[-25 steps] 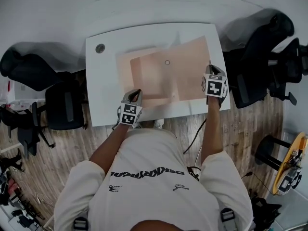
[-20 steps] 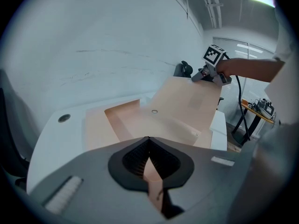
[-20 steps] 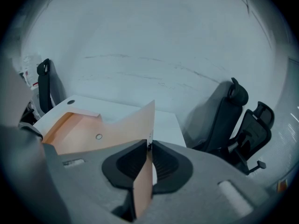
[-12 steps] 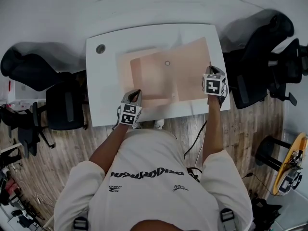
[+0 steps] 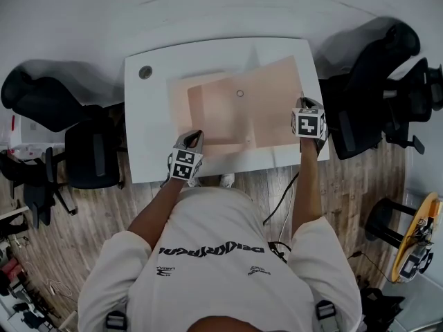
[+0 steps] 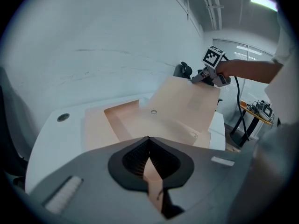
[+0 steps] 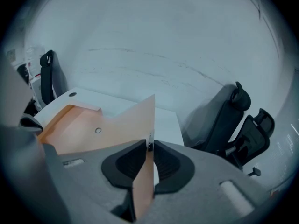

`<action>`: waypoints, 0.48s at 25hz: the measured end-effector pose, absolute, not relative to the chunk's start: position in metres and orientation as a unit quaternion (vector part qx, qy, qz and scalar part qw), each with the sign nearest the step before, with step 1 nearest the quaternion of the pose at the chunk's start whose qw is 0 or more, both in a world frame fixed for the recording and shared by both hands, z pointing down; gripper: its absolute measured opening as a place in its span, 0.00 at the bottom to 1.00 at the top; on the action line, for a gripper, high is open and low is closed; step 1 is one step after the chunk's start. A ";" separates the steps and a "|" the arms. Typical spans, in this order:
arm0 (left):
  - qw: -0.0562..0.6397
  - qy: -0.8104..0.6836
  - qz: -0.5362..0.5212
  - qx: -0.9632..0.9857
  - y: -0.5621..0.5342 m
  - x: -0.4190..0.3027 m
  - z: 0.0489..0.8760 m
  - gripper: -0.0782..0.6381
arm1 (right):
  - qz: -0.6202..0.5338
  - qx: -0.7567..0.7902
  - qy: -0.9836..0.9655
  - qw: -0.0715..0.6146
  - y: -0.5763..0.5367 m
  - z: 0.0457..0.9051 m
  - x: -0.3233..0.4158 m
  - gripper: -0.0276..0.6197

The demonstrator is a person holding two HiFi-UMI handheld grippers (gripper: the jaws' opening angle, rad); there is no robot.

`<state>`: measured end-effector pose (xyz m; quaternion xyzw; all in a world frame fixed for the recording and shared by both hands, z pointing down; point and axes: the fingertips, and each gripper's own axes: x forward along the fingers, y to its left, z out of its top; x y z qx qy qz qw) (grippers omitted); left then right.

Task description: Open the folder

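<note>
Head view, peach folder (image 5: 214,113), flap (image 5: 280,102) raised

We find the folder (image 5: 228,113) lying on the table (image 5: 149,151). Its near edge sits between our left gripper's (image 5: 196,134) jaws, and the rest spreads out ahead of them. Its cover (image 7: 135,120) stands between our right gripper's (image 5: 302,101) jaws, which have just been opening. Chairs (image 7: 233,120) stand to their right.

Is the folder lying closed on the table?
No, the left gripper view shows the folder spread open, with one cover tilted up off the white table.
</note>
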<state>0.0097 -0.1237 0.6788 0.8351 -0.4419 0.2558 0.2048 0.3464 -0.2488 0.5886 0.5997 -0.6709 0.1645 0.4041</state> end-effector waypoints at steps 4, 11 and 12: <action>0.210 -0.437 0.250 0.838 -0.122 0.010 0.678 0.10 | 0.167 0.602 -0.676 0.390 -0.245 0.578 0.344 0.12; 0.220 -0.455 0.229 0.832 -0.128 -0.005 0.670 0.10 | 0.156 0.602 -0.709 0.332 -0.239 0.542 0.317 0.19; 0.220 -0.457 0.224 0.832 -0.129 -0.007 0.667 0.10 | 0.154 0.600 -0.712 0.330 -0.239 0.539 0.313 0.19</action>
